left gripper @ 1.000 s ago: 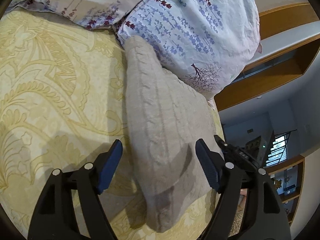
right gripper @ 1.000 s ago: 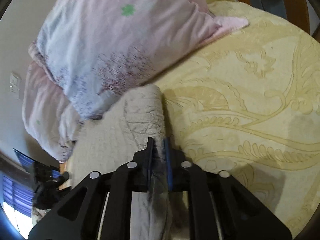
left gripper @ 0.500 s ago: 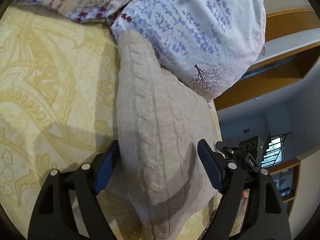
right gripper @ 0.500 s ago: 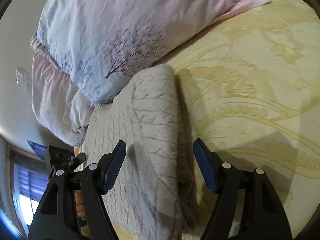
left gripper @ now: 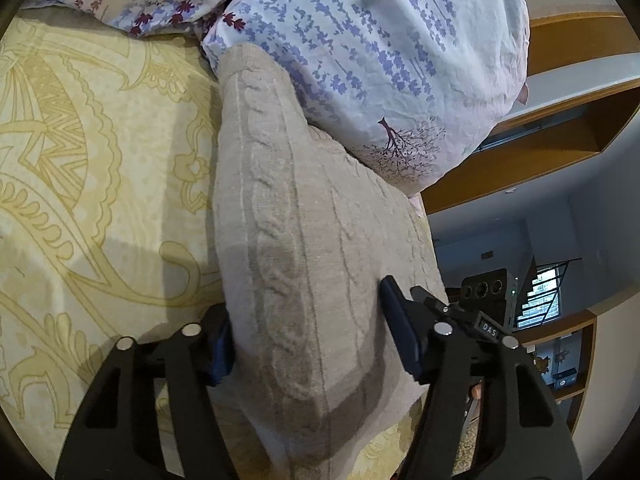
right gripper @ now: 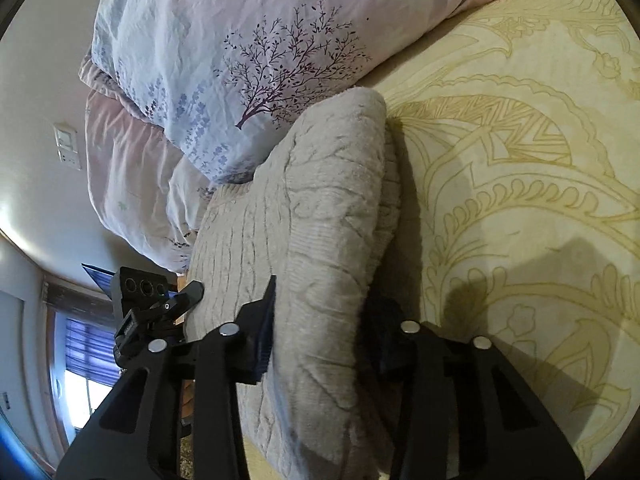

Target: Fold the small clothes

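Note:
A beige cable-knit garment (left gripper: 304, 240) lies folded on the yellow patterned bedspread (left gripper: 92, 168), its far end against a floral pillow (left gripper: 380, 60). My left gripper (left gripper: 310, 340) straddles its near end. Its jaws are closing, with one pad dug into the left fold edge and the other pressing on the fabric. In the right wrist view the same garment (right gripper: 320, 220) bulges up between the fingers of my right gripper (right gripper: 324, 332). Those jaws are closing on the thick fold, and the right pad is hidden behind the knit.
Two floral pillows (right gripper: 248, 40) are stacked behind the garment. The bed's edge runs just past the garment, with wooden shelving (left gripper: 560, 128) and a room with a window (right gripper: 88, 364) beyond. The other hand's camera housing (left gripper: 486, 292) shows near that edge. Bare bedspread (right gripper: 520, 160) stretches on the far side.
The right gripper let go of the thin edge, opened wide, then narrowed around the thick fold. The left jaws came in from wide to touch the garment, and both hands edged toward the pillows.

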`<state>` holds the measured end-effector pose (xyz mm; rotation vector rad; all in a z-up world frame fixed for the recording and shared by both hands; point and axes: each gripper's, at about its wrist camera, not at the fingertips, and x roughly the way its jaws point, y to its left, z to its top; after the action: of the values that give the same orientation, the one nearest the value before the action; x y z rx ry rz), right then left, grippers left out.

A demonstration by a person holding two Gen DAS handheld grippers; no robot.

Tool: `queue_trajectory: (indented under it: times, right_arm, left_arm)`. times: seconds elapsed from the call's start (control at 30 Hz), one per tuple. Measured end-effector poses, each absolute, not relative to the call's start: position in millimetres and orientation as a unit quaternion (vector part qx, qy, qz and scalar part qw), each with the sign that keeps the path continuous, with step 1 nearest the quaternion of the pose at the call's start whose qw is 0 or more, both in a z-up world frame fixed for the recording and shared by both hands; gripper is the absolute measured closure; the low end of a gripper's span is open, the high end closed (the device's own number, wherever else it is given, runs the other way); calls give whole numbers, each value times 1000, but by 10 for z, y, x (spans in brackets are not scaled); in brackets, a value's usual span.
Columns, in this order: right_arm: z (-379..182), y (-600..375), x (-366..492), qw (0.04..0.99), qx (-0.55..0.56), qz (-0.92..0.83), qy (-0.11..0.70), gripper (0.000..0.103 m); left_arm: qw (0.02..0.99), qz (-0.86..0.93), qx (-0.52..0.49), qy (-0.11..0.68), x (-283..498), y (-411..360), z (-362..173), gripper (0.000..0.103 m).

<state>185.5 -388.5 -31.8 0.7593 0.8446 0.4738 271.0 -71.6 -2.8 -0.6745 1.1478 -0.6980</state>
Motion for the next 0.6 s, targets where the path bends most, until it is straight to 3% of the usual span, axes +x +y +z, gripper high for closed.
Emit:
queue_trajectory:
  times: [0.2, 0.6]
  right_arm:
    - [-241, -3818, 1786, 828, 347, 224, 379, 71]
    - [118, -3152, 1719, 859, 270, 254, 353, 73]
  left_arm:
    - [739, -324, -297, 511, 2664, -681, 27, 61]
    - [769, -329, -262, 481, 2485, -61, 353, 65]
